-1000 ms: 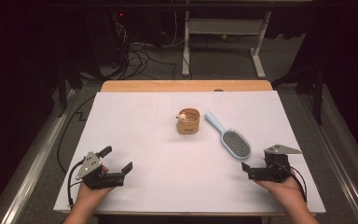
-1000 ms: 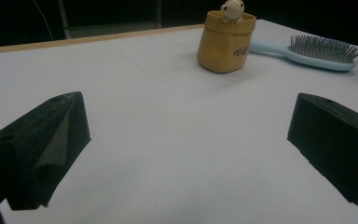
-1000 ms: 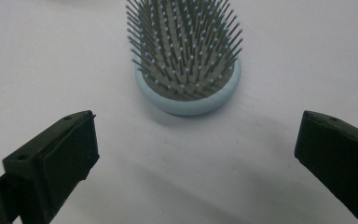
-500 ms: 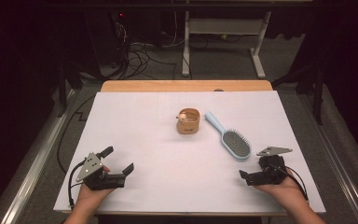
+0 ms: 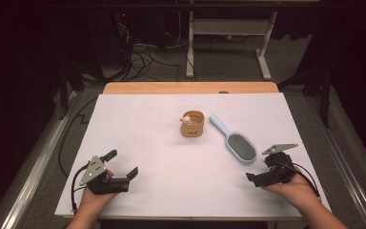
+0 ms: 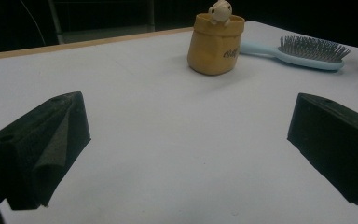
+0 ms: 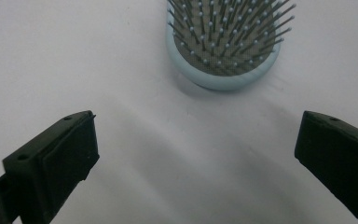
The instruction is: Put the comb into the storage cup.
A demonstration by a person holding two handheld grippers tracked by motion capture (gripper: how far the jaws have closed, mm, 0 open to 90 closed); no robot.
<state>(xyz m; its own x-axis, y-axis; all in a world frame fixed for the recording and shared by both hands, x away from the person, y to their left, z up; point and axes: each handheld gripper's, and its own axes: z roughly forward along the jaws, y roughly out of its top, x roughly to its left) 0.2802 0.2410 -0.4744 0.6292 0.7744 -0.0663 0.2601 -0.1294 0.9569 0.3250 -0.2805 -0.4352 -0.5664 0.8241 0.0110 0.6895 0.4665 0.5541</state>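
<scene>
Overhead first: white surface point(image 5: 138, 124), light blue hairbrush point(image 5: 236, 140) lying flat right of centre, bristles up, dark grey bristle pad in an oval head, slim handle angled away toward the far left. Handle tip sits just beside a small tan pouch point(image 5: 192, 124) with a tiny pale figure point(image 5: 186, 119) poking out the top. Right tool point(image 5: 272, 168) sits near the front right edge, just beside the brush head but not touching it, jaws spread, nothing between them. Left tool point(image 5: 122, 164) sits near the front left corner, well apart from the brush, jaws spread and empty. Left gripper view: both black jaws wide apart over bare surface; pouch point(image 6: 215, 43) upright further off with dark lettering on its side, the figure point(image 6: 220, 11) peeking over the rim, hairbrush point(image 6: 303, 52) behind and right of it, bristles pointing up. Right gripper view: jaws wide apart, low over the surface; rounded end of the hairbrush point(image 7: 223, 42) straight ahead between them but beyond the tips, thin metal-looking pins with small ball ends, pale blue rim casting a soft shadow.
</scene>
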